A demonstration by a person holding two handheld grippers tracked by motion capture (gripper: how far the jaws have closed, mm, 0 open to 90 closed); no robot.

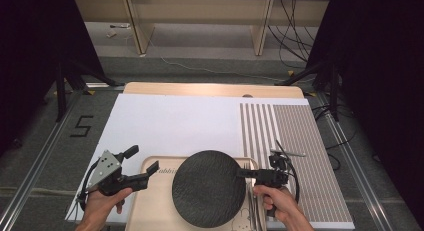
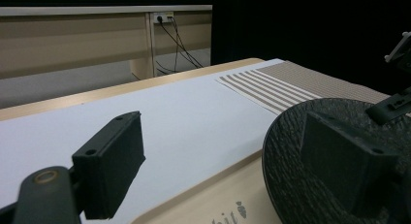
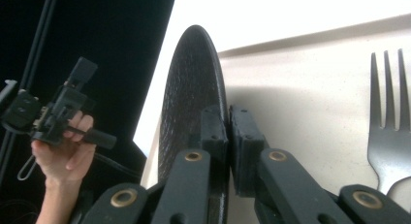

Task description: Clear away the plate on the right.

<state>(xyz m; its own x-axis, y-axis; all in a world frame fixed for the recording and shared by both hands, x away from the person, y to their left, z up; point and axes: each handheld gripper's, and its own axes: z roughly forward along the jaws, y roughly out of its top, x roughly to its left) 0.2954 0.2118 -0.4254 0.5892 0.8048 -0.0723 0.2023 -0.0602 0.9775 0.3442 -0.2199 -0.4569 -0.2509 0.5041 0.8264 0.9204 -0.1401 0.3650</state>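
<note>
Right claw [image 3: 228,132] clamped on one black plate [image 1: 207,187]; left claw [image 1: 142,166] apart, empty; one fork [image 3: 390,136] on tray [image 1: 150,211].

A black numeral "5" [image 1: 81,126] is marked on the grey floor left of the table. Dark printed lettering [image 1: 166,171] is seen on the wooden tray [image 1: 150,211], partly covered by the black plate [image 1: 209,188]; only fragments such as "abbi" and "hi" can be read.
</note>
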